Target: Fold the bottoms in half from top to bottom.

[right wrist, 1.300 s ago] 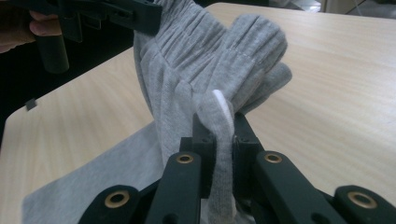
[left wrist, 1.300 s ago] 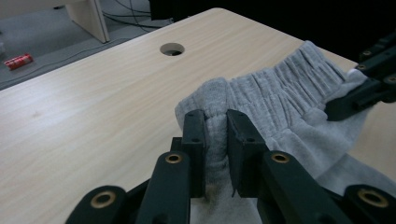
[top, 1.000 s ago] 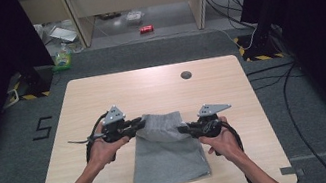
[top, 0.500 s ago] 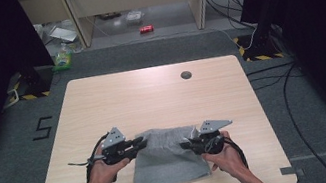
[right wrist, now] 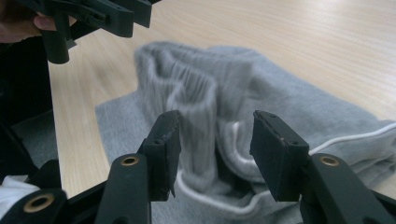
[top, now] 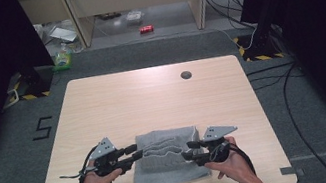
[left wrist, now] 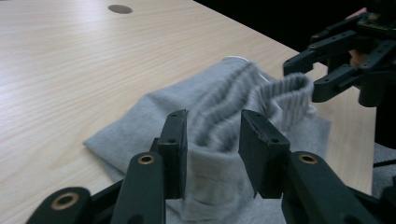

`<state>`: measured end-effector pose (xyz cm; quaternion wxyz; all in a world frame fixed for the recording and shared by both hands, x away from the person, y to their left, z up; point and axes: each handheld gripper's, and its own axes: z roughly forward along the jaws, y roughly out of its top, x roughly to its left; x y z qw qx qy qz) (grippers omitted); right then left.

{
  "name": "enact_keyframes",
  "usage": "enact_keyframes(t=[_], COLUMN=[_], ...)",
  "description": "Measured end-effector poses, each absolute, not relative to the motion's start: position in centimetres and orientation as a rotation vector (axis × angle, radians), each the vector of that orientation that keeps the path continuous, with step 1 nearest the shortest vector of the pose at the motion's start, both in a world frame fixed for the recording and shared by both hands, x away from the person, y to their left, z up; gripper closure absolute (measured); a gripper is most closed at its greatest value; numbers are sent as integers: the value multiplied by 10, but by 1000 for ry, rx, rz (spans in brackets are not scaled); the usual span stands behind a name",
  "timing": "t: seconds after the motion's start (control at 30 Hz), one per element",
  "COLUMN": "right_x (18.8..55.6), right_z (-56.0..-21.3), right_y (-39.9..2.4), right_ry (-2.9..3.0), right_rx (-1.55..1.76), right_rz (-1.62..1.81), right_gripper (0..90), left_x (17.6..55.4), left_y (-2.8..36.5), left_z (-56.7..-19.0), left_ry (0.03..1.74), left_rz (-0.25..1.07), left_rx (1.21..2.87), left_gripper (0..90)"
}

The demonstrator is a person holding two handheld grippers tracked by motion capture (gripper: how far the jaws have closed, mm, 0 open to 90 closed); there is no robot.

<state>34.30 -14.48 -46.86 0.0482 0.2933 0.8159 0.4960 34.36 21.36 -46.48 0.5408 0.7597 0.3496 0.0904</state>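
Grey garment (top: 167, 157) folded over since earlier; both claws just opened, released.

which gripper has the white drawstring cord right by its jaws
The right gripper: a white cord runs along the grey garment beside its open jaws. The left gripper faces only ribbed grey fabric.

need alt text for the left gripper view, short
A grey garment lies folded on a wooden table, its ribbed waistband bunched up on top. The left gripper has just been opening, its black jaws either side of the cloth without pressing it. The right gripper is at the waistband's far end.
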Motion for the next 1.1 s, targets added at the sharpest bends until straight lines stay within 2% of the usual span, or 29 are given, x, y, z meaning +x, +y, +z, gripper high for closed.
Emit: enact_keyframes(t=[0.37, 0.53, 0.8, 1.0, 1.1], right_x=[358, 373, 357, 339, 333], right_z=[-451, -469, -483, -495, -502], right_y=[-147, -130, -117, -115, -117], right_ry=[2410, 2481, 2589, 2643, 2640], right_rx=[937, 963, 900, 872, 909], right_rz=[1591, 1487, 1408, 1293, 1285], right_gripper=[515, 521, 503, 465, 456], left_x=[369, 370, 335, 312, 305], left_y=[209, 195, 187, 180, 177], left_z=[-477, -485, -487, -503, -512], left_ry=[902, 880, 798, 758, 741], left_rz=[216, 221, 219, 211, 249], left_rx=[1801, 1845, 1906, 1992, 2009], left_gripper=[605, 597, 574, 561, 556])
